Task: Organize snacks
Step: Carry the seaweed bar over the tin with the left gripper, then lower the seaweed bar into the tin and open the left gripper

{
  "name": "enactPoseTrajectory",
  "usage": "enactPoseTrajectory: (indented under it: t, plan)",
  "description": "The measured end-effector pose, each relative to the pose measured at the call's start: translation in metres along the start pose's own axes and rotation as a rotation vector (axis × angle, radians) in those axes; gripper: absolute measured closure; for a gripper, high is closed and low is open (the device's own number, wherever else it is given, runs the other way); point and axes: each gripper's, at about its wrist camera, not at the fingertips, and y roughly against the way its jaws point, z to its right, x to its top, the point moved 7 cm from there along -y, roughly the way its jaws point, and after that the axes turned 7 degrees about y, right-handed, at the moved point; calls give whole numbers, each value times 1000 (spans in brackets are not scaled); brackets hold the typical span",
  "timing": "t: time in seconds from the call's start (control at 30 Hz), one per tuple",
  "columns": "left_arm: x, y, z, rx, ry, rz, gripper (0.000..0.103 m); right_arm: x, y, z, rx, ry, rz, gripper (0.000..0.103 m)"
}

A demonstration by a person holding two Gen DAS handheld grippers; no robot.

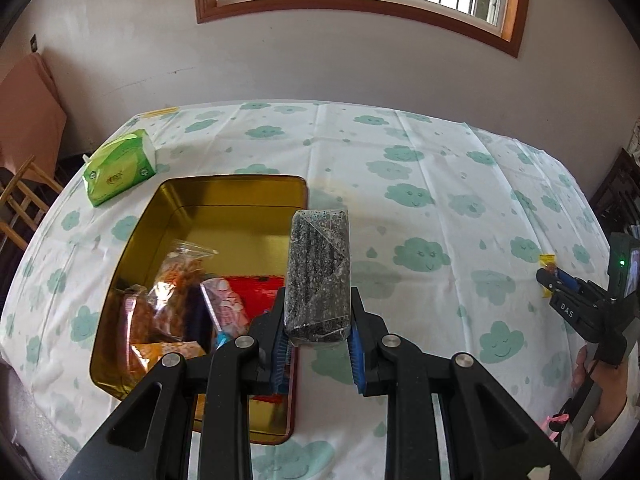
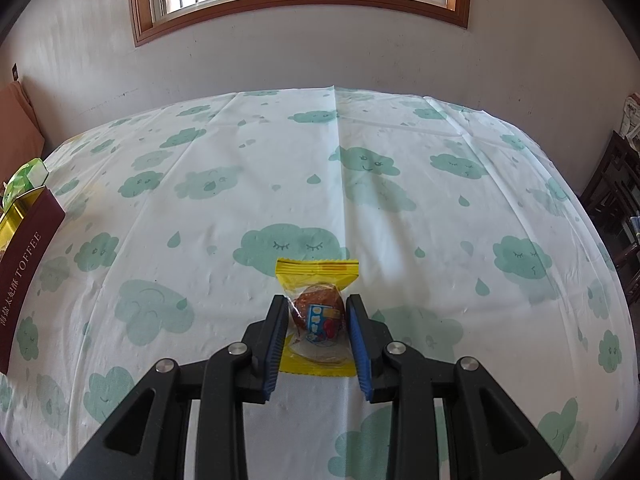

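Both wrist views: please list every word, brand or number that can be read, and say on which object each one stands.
"TOFFEE": on the dark red outer side of the tin, after some Chinese characters too distorted to read.
"DAS": on the black body of the right gripper, seen from the left wrist view.
Green tissue pack: logo and print too small to read.
Yellow snack packet: blue label print blurred, unreadable.
Speckled dark snack bar: no text visible.

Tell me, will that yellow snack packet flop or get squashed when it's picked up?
The yellow packet looks like thin crinkly film, so its flat ends would probably flop. The round snack inside seems small and light. The right gripper has its jaws on either side; a hard squeeze might crush it.
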Motion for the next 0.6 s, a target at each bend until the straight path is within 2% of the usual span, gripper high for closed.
enactPoseTrajectory:
  t: [0.2, 0.4, 0.6]
  plan:
    - [2, -7, -35, 48, 29, 0, 80, 0, 0, 0, 0, 0, 0, 73]
    - [-4, -27, -67, 104, 37, -39, 80, 0, 0, 0, -1, 1, 0, 73]
    - [-10, -32, -83, 122, 40, -44, 80, 0, 0, 0, -1, 1, 0, 73]
